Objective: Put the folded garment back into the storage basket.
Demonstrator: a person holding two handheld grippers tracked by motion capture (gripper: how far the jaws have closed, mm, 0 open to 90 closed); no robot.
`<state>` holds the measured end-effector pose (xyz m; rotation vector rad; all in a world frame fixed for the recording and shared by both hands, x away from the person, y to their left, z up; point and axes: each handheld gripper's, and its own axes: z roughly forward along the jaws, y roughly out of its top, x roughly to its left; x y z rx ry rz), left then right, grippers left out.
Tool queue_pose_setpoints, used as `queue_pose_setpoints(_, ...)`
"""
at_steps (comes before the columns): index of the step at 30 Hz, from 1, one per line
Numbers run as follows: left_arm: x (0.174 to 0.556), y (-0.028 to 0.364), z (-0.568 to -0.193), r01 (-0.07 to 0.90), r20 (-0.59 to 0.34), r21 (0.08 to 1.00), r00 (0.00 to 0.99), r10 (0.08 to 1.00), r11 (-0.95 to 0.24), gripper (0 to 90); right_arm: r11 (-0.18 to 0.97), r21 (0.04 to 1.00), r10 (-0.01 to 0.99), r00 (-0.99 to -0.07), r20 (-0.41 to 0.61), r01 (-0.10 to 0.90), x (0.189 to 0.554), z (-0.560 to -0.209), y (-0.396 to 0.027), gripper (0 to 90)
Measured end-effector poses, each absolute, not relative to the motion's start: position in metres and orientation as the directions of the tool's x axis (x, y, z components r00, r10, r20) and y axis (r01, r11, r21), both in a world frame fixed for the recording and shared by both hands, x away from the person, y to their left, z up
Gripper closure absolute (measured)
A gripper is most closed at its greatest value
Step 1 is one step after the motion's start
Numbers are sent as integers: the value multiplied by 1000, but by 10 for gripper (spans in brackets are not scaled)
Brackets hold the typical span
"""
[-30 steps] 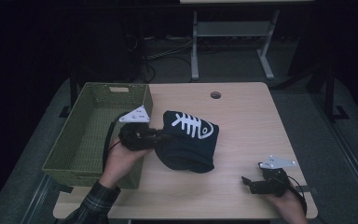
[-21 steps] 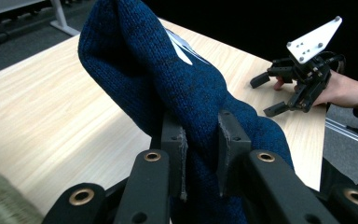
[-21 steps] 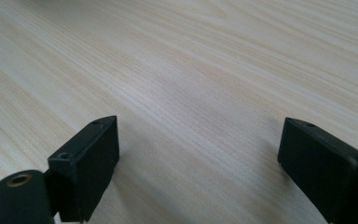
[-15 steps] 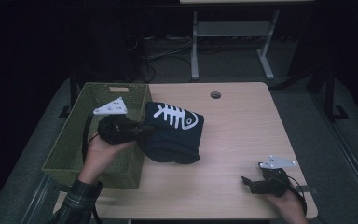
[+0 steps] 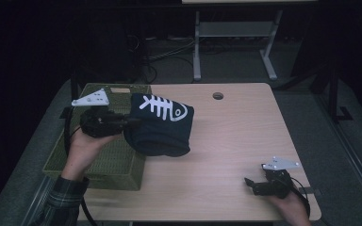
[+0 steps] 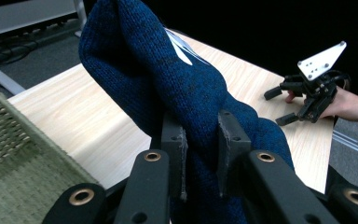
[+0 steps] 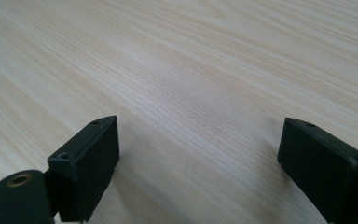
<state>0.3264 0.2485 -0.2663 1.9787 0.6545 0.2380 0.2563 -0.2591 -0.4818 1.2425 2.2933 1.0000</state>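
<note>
Navy knit, a folded garment (image 5: 162, 127) bearing a white fishbone print (image 5: 162, 106), is being held clear of the worktop (image 5: 235, 141) by the left tongs (image 5: 122, 123). In the left gripper view the two black jaws are being pressed together on a bunched fold of the garment (image 6: 168, 74), with cloth pinched between the pads and more of it rising above and hanging beside them. In the high view the garment is being carried at the boundary between the worktop and the green woven basket (image 5: 108, 160); its left part is overlapping the basket's right rim, while its right part is hanging over bare wood. Whether its lower edge is touching the basket cannot be told. The left hand (image 5: 87, 148) is being kept over the basket, with a plaid sleeve (image 5: 59, 202) entering from the bottom.

The right tongs (image 5: 253, 184) are being rested low at the near right corner of the worktop, well apart from the garment. In the right gripper view the jaws are being held wide apart with nothing between them but pale wood grain (image 7: 205, 70). The same tongs (image 6: 279, 105) are being seen far off in the left gripper view, spread and empty.
</note>
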Motion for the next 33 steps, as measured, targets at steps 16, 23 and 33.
queue_pose_setpoints(16,322,291,-242,341,-70,868,804,591,-361,759,365,722,833,-553,29,588,256,-482,-259,122)
queue_pose_setpoints(23,318,316,-234,344,-58,872,780,623,-349,759,363,722,835,-550,30,589,256,-482,-259,122)
queue_pose_setpoints(33,313,350,-228,359,-53,873,742,668,-330,759,360,721,837,-546,30,591,257,-482,-259,122)
